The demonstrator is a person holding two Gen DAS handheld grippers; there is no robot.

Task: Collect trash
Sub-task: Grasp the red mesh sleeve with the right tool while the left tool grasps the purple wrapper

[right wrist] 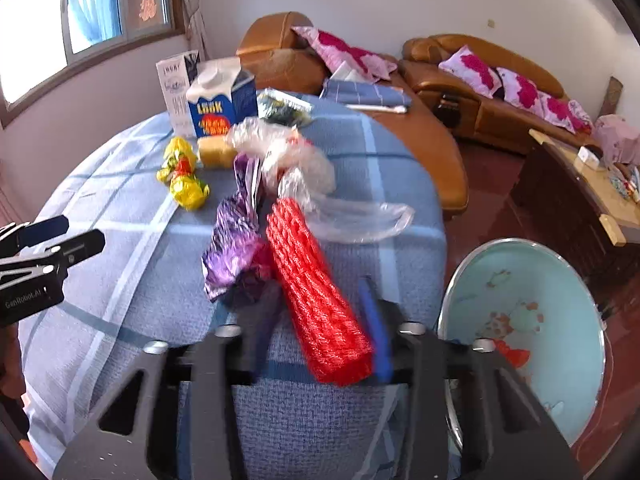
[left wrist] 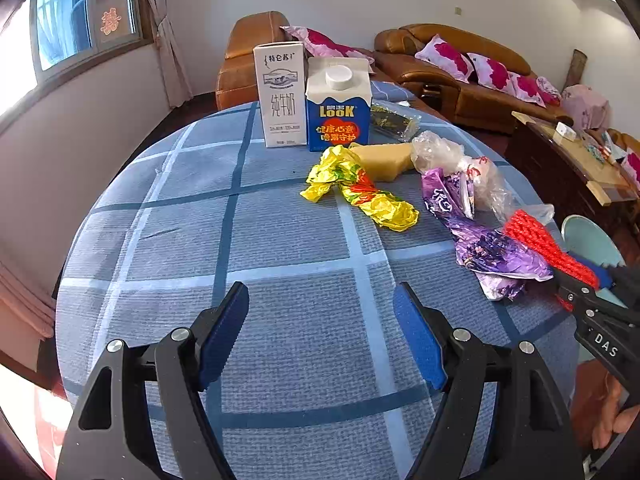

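The right gripper has its jaws around the near end of the red foam net. They look squeezed on it, with the blue pad on the right pressing the net, but this part of the picture is blurry. The net lies on the blue checked table, close to its right edge. Its far end touches the purple wrapper and the clear plastic bag.

The left gripper hangs over a bare part of the table with its jaws wide apart and nothing in them.

The light blue bin stands on the floor, just right of the table. That is likely where the net should go.

To do this well, hold the net tight but gently, because it is soft and squashy. Lift it straight up first, so the purple wrapper does not drag along. Then swing it right, over the bin, and let go.

Farther away wait the yellow wrapper, the white milk carton and the blue carton.
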